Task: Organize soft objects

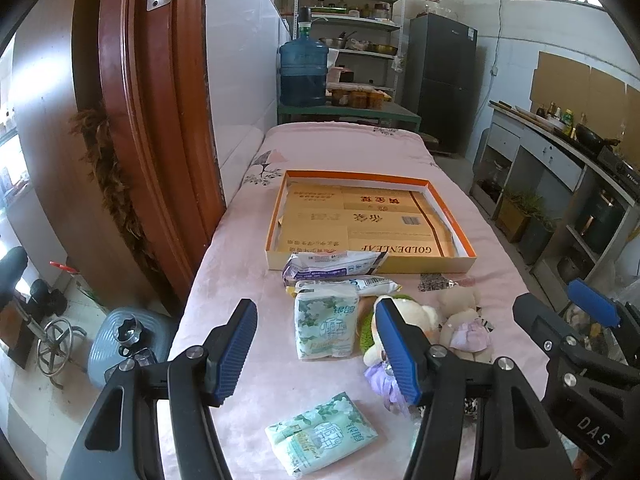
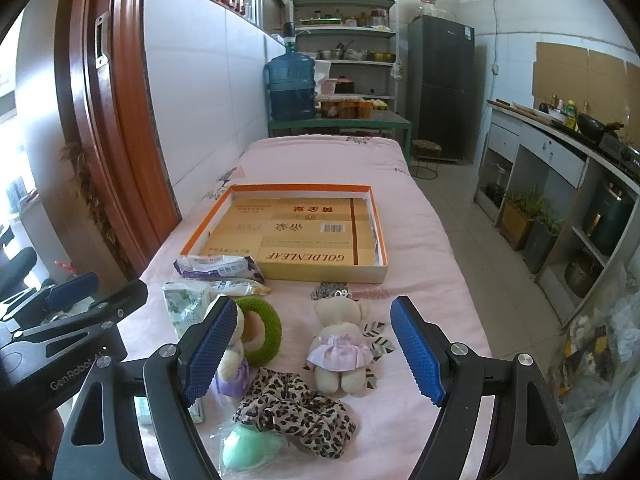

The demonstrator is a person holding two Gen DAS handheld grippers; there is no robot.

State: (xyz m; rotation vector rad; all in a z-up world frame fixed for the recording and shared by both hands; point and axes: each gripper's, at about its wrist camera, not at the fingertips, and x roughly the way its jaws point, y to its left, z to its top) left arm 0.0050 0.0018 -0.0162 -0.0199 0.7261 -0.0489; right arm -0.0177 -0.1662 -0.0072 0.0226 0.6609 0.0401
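Observation:
A shallow cardboard box with an orange rim (image 1: pixel 452 216) (image 2: pixel 378 220) lies on the pink cloth. In front of it lie two soft wrapped packets (image 1: pixel 332 264) (image 2: pixel 216 266). My left gripper (image 1: pixel 318 350) is open above the cloth, and an upright green tissue pack (image 1: pixel 324 326) stands just beyond its fingertips. A second tissue pack (image 1: pixel 320 444) lies flat below it. My right gripper (image 2: pixel 314 348) is open over a plush bear in a lilac dress (image 2: pixel 340 344). Its left finger (image 2: pixel 212 344) partly hides another plush toy with a green fuzzy ring (image 2: pixel 264 328). A leopard scrunchie (image 2: pixel 296 408) and a green bagged sponge (image 2: pixel 248 448) lie nearest.
A brown wooden door (image 1: pixel 152 120) stands close on the left of the pink-covered table (image 1: pixel 340 152). Behind it are a water jug (image 1: pixel 303 74), shelves and a dark fridge (image 1: pixel 440 80). A kitchen counter (image 2: pixel 560 140) runs along the right.

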